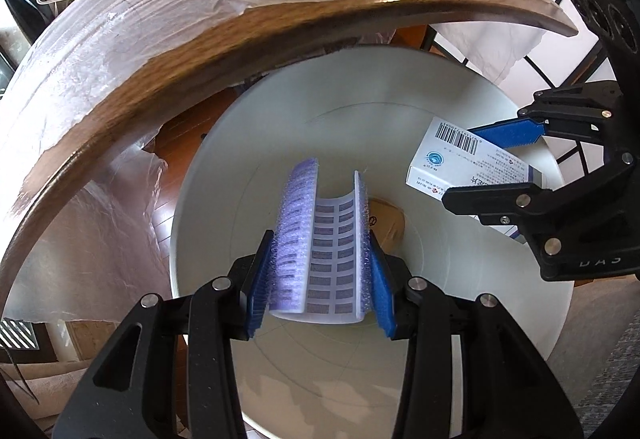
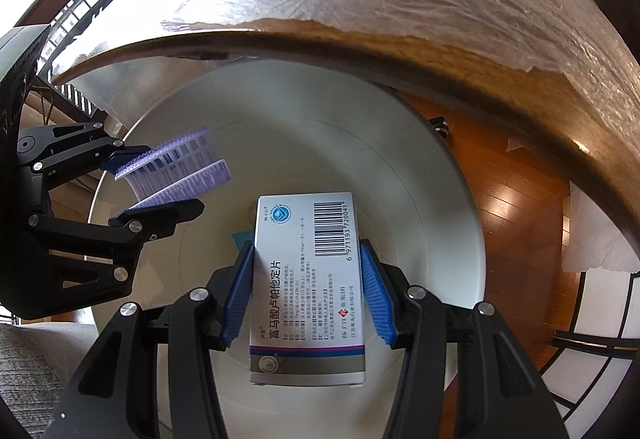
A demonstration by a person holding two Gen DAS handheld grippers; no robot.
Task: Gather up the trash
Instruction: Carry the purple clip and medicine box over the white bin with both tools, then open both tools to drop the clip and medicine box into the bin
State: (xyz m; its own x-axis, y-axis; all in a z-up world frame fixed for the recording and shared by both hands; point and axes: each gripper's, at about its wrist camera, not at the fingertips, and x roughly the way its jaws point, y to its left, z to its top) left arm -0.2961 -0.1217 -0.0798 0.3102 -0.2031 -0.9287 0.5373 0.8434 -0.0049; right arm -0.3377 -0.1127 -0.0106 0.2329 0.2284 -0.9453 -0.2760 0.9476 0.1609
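Trash bin [image 1: 400, 111] is sitting directly beneath both tongs, left tongs [image 1: 322, 271] clamping the blister sheet [image 1: 320, 243], right tongs [image 2: 308, 295] clamping the box [image 2: 308, 279].

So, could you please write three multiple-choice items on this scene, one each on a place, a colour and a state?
1. Where are both held items?
A. on the table
B. over the white bin
C. on the floor

2. What colour is the bent blister sheet?
A. purple
B. green
C. red

3. How is the right claw?
A. open and empty
B. shut on the medicine box
C. out of view

Key:
1 B, the white bin lies below both.
2 A, the blister sheet in the left claw is purple.
3 B, the right claw presses the medicine box.
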